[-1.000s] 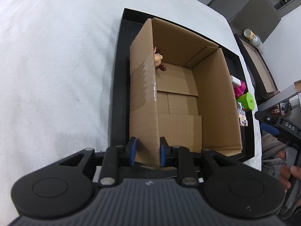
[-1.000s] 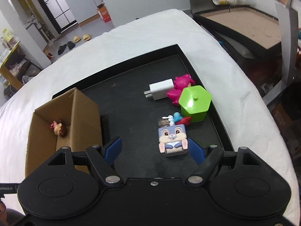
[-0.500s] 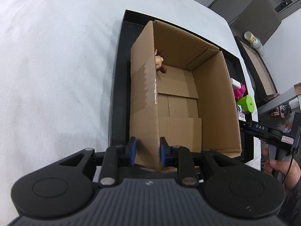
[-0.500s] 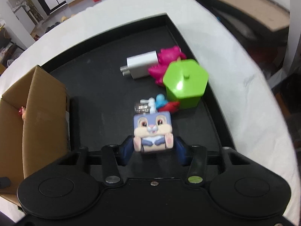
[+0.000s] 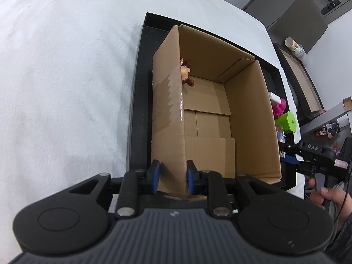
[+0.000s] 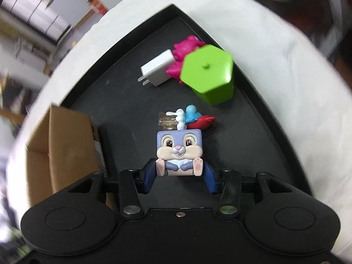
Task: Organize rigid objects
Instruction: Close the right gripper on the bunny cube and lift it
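Left gripper [image 5: 171, 177]: we pinch the box [image 5: 248, 114] wall.
Right gripper [image 6: 179, 177]: we squeeze the bunny toy [image 6: 179, 151] above the tray [image 6: 123, 101].

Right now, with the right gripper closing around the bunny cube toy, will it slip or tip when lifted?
The bunny cube toy looks like rigid, glossy plastic, so probably light but somewhat slippery. The right gripper sits low, around the feet, with most of the blocky head above, so it may pivot forward. Its flat sides should suit the pads if gripped higher.
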`<state>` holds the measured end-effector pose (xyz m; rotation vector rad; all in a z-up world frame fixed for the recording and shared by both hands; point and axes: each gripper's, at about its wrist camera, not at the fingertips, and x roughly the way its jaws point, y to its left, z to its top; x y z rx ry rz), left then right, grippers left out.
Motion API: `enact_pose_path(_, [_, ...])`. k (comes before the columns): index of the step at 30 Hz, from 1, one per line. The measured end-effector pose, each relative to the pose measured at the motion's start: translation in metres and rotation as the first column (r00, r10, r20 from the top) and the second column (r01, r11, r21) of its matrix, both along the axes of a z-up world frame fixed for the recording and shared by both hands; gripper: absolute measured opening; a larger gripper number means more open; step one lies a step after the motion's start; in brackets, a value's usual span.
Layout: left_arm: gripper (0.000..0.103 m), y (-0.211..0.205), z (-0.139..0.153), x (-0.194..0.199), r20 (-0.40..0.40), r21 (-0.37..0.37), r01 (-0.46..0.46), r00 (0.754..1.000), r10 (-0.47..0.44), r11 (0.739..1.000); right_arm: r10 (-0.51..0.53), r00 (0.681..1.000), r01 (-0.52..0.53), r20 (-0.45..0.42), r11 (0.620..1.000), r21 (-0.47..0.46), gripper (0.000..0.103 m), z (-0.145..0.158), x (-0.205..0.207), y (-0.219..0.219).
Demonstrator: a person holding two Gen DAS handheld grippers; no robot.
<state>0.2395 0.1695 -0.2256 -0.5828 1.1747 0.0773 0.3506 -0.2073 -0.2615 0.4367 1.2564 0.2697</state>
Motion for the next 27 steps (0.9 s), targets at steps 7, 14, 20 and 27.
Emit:
enact_pose_path(7, [0.023,0.000,0.001,0.000,0.001,0.002,0.002,1.000,-0.002,1.000,-0.253,0.935,0.316,-0.249,0.913,0.257,0.044,-0.025,0.002,-0.042])
enact_pose_path(14, [0.023,-0.001,0.001,0.000,-0.003,0.006,0.005,1.000,-0.005,1.000,-0.350,0.854,0.489,-0.386,0.792,0.365,0.044,-0.047,-0.006,-0.061])
enact_pose_path(20, [0.023,-0.002,0.001,0.001,-0.008,0.010,0.010,1.000,-0.010,1.000,-0.334,0.893,0.420,-0.303,0.859,0.291,0.045,-0.035,-0.003,-0.057])
enact_pose_path(27, [0.023,-0.003,0.000,0.003,-0.012,0.014,0.014,1.000,-0.014,1.000,-0.311,0.928,0.350,-0.205,0.916,0.194,0.051,-0.014,0.009,-0.055])
